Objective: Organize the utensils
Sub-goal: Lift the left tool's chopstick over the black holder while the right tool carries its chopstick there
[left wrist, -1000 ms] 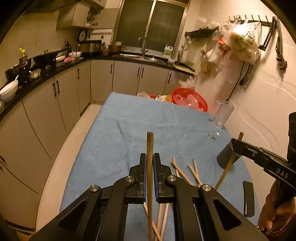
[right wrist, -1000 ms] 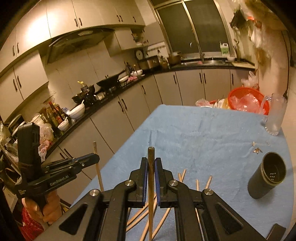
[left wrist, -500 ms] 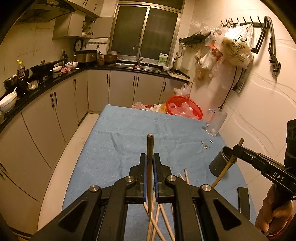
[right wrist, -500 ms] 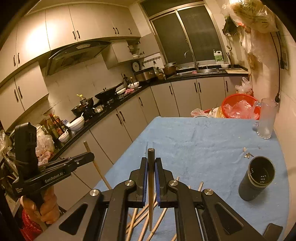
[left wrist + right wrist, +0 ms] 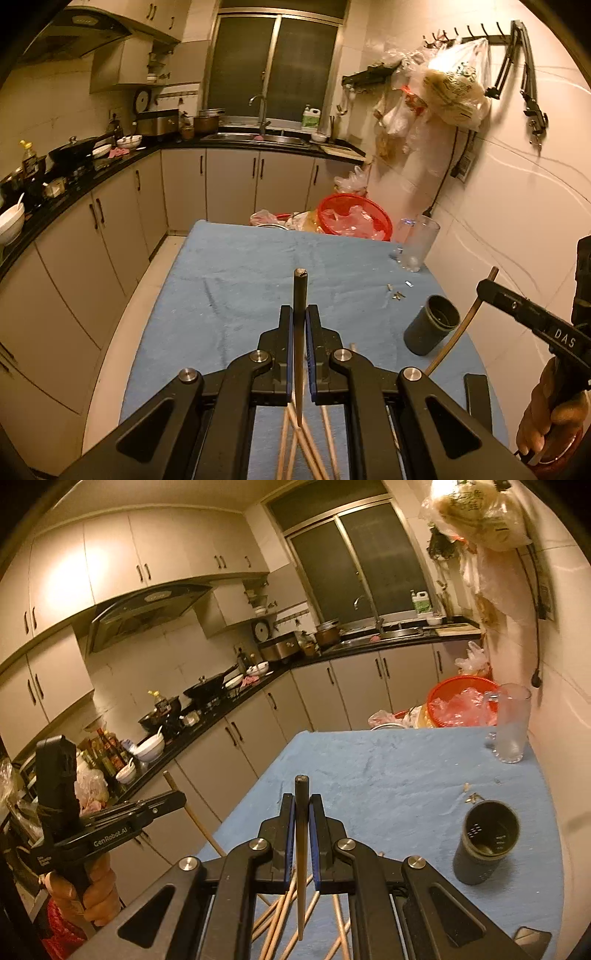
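My left gripper (image 5: pixel 299 314) is shut on a wooden chopstick (image 5: pixel 299 295) that stands upright between its fingers, held high above the blue table cloth (image 5: pixel 251 280). My right gripper (image 5: pixel 301 803) is shut on another chopstick (image 5: pixel 301 794), also upright. Each gripper shows in the other's view, the right one (image 5: pixel 487 288) at the far right and the left one (image 5: pixel 177 799) at the left. Several loose chopsticks (image 5: pixel 306 446) lie on the cloth below the grippers; they also show in the right wrist view (image 5: pixel 280 908). A dark cylindrical holder (image 5: pixel 485 842) stands open-topped at the table's right side and also shows in the left wrist view (image 5: pixel 432 325).
A glass mug (image 5: pixel 511 723) and a red basket (image 5: pixel 458 701) stand at the table's far end. Small bits (image 5: pixel 397 293) lie near the holder. A dark flat object (image 5: pixel 476 395) lies at the near right edge. Cabinets run along the left; a wall is at the right.
Both grippers have risen and pulled back from the table, each still holding its chopstick. The holder and loose chopsticks now sit lower and farther off in both views.
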`<control>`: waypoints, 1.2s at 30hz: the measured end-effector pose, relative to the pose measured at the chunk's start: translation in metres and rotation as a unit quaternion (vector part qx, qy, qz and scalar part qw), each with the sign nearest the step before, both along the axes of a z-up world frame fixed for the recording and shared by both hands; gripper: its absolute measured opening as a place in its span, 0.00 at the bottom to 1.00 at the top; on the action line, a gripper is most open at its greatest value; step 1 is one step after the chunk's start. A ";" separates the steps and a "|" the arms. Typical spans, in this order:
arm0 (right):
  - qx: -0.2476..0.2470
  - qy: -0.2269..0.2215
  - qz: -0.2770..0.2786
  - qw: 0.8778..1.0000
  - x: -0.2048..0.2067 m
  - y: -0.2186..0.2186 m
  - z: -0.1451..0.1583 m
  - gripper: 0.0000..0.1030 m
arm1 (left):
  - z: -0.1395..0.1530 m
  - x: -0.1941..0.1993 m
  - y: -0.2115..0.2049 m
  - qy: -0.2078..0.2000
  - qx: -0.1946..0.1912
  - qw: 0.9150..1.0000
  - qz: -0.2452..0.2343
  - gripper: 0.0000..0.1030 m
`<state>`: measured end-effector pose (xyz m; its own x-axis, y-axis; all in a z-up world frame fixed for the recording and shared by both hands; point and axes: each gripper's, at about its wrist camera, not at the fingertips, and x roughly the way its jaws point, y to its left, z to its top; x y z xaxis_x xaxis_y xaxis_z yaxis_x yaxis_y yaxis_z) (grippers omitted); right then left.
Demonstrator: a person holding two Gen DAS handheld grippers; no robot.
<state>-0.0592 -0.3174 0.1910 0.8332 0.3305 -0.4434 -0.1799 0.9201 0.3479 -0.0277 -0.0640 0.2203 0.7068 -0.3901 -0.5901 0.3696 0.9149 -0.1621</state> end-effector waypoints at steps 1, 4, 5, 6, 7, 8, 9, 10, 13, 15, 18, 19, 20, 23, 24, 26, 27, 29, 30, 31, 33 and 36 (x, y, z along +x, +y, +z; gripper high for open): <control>0.000 -0.003 -0.003 1.000 -0.002 -0.004 0.003 0.07 | 0.003 0.000 -0.005 -0.001 0.001 1.000 -0.003 0.06; 0.001 -0.015 -0.019 1.000 -0.009 -0.021 0.013 0.07 | 0.010 0.000 -0.016 -0.004 0.001 1.000 -0.013 0.06; 0.000 -0.018 -0.023 1.000 -0.011 -0.026 0.016 0.07 | 0.013 0.000 -0.021 -0.005 0.001 1.000 -0.017 0.07; 0.001 -0.022 -0.030 0.999 -0.013 -0.033 0.020 0.07 | 0.015 -0.001 -0.026 -0.007 0.001 1.000 -0.021 0.07; 0.001 -0.026 -0.036 0.999 -0.015 -0.038 0.024 0.07 | 0.019 -0.001 -0.034 -0.009 0.002 1.000 -0.026 0.07; 0.003 -0.029 -0.041 0.999 -0.018 -0.046 0.028 0.07 | 0.021 -0.001 -0.039 -0.010 0.002 1.000 -0.029 0.06; 0.004 -0.032 -0.046 0.998 -0.020 -0.052 0.031 0.07 | 0.024 -0.001 -0.047 -0.011 0.002 0.999 -0.035 0.06; 0.004 -0.035 -0.051 0.998 -0.021 -0.058 0.033 0.07 | 0.028 -0.001 -0.054 -0.012 0.001 0.999 -0.041 0.06; -0.002 -0.044 -0.070 0.997 -0.026 -0.075 0.043 0.07 | 0.038 0.000 -0.077 -0.018 -0.001 0.998 -0.053 0.07; -0.005 -0.052 -0.084 0.995 -0.028 -0.088 0.050 0.07 | 0.045 0.001 -0.092 -0.022 -0.004 0.998 -0.062 0.07; -0.008 -0.060 -0.099 0.993 -0.029 -0.104 0.058 0.07 | 0.056 0.004 -0.114 -0.031 -0.008 0.997 -0.074 0.07; -0.007 -0.063 -0.104 0.993 -0.029 -0.111 0.061 0.07 | 0.059 0.005 -0.120 -0.033 -0.010 0.996 -0.076 0.07; -0.005 -0.065 -0.109 0.992 -0.029 -0.116 0.064 0.07 | 0.062 0.006 -0.126 -0.033 -0.012 0.996 -0.080 0.06; -0.001 -0.073 -0.124 0.990 -0.025 -0.132 0.072 0.07 | 0.074 0.011 -0.148 -0.040 -0.025 0.995 -0.094 0.07; -0.002 -0.075 -0.130 0.989 -0.023 -0.135 0.074 0.07 | 0.075 0.012 -0.153 -0.041 -0.028 0.994 -0.096 0.07; -0.003 -0.080 -0.143 0.986 -0.021 -0.143 0.077 0.07 | 0.080 0.015 -0.168 -0.043 -0.038 0.993 -0.105 0.07; -0.001 -0.081 -0.147 0.986 -0.019 -0.147 0.078 0.07 | 0.082 0.017 -0.174 -0.044 -0.043 0.992 -0.106 0.06; -0.002 -0.082 -0.159 0.984 -0.016 -0.155 0.078 0.07 | 0.083 0.022 -0.187 -0.044 -0.052 0.992 -0.111 0.07; -0.006 -0.082 -0.167 0.983 -0.013 -0.159 0.078 0.07 | 0.081 0.025 -0.193 -0.042 -0.056 0.991 -0.111 0.07; -0.010 -0.082 -0.173 0.982 -0.011 -0.163 0.076 0.07 | 0.078 0.031 -0.201 -0.035 -0.060 0.991 -0.111 0.07; -0.014 -0.076 -0.184 0.980 -0.003 -0.171 0.070 0.07 | 0.069 0.038 -0.212 -0.027 -0.062 0.991 -0.115 0.07; -0.010 -0.060 -0.188 0.980 0.011 -0.182 0.056 0.07 | 0.051 0.052 -0.229 -0.011 -0.060 0.992 -0.112 0.07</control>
<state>-0.0479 -0.4992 0.2470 0.9412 -0.0180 -0.3373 0.1349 0.9355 0.3265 0.0242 -0.2931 0.2718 0.6073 -0.6050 -0.5150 0.5660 0.7843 -0.2540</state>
